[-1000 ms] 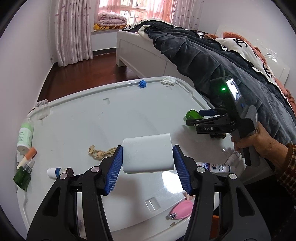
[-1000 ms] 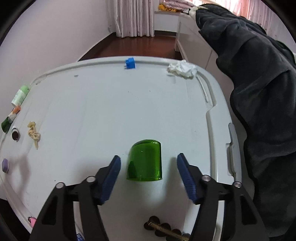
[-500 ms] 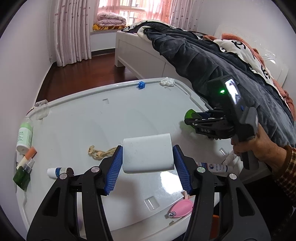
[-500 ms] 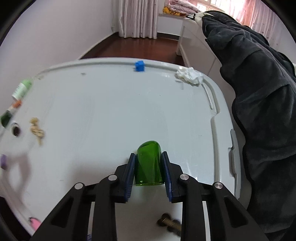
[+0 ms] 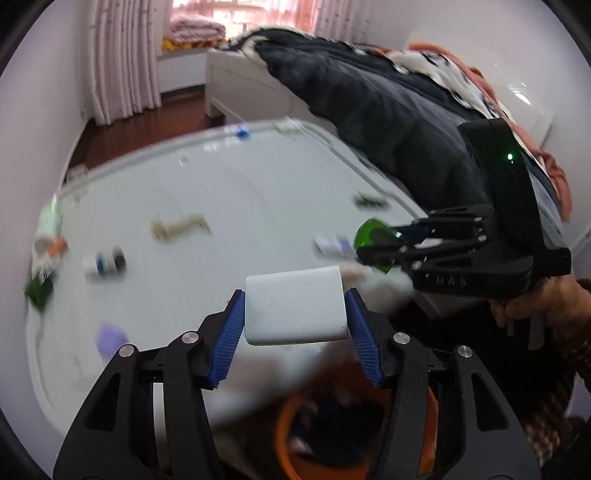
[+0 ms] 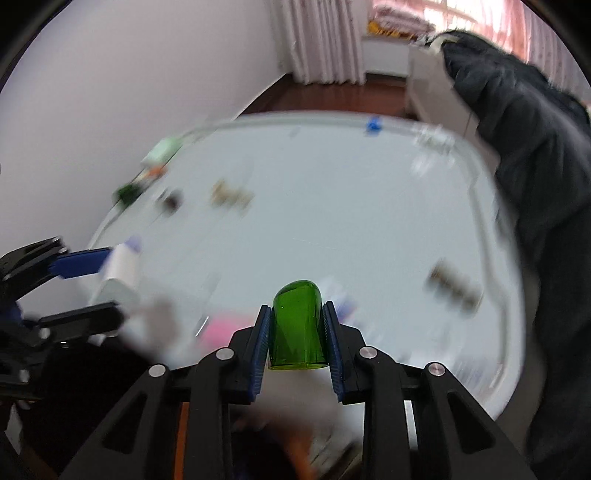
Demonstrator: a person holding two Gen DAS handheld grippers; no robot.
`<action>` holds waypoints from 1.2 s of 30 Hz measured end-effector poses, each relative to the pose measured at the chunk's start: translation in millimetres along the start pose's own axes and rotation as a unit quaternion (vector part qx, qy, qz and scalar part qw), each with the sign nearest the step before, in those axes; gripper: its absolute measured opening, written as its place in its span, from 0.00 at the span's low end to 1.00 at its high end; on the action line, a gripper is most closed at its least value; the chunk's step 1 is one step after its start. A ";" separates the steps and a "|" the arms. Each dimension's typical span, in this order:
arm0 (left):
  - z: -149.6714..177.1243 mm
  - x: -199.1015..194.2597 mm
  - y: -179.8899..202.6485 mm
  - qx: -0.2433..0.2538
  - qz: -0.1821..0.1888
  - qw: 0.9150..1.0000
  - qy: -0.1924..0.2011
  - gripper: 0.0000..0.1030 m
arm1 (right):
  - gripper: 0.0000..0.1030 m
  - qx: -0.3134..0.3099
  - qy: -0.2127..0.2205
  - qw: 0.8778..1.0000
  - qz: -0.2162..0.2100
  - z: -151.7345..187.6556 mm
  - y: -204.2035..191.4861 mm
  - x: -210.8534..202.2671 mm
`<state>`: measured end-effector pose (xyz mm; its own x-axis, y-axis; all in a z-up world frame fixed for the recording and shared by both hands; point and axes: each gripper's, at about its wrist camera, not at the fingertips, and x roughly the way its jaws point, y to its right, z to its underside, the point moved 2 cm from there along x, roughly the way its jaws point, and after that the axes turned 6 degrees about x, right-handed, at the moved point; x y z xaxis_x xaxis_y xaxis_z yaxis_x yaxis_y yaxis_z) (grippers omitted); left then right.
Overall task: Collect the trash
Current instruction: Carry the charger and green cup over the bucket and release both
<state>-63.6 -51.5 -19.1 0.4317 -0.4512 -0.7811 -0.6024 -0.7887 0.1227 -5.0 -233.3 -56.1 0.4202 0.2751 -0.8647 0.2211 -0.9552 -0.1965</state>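
L gripper (image 5: pixel 295 334): angled down, pads pinching white block (image 5: pixel 295 304).
R gripper (image 6: pixel 297 341): angled down, pads clamped on green cap (image 6: pixel 296 326) after closing.

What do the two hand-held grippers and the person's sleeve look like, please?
Both the left hand-held gripper and the right hand-held gripper are black, with ribbed blue pads and silver rivets. In the left view the right one shows a green light and faint raised lettering. The sleeve is a reddish check.

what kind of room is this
Most likely a bedroom in a home: a white bed heaped with a dark blanket, pink floor-length curtains at a window, and folded bedding on the window ledge.
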 end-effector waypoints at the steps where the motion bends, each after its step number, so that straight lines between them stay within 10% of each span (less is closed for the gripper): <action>1: 14.1 -3.0 9.9 -0.001 0.010 1.000 -0.013 0.52 | 0.27 0.005 -0.016 1.000 -0.010 20.5 -5.6 -2.1; 12: 125.8 19.9 79.4 -0.003 0.038 0.985 -0.168 0.52 | 0.28 0.075 -0.156 0.984 -0.049 170.7 -30.4 18.4; 14: 130.5 27.5 76.9 -0.005 0.006 0.982 -0.189 0.52 | 0.50 0.086 -0.171 0.981 -0.030 176.8 -25.6 22.9; 20: 115.3 18.3 63.8 -0.012 -0.063 0.985 -0.161 0.60 | 0.70 0.120 -0.139 0.983 -0.026 168.0 -12.5 10.5; 36: 62.7 7.3 44.0 -0.024 -0.127 0.986 -0.105 0.60 | 0.82 0.080 -0.092 0.993 -0.010 140.5 -12.6 -3.8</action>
<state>-129.1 -63.3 -57.8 0.4120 -0.1444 -0.8997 -0.4579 -0.8865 -0.0674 -133.0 -237.5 -115.3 0.2468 0.2829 -0.9269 0.0792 -0.9591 -0.2717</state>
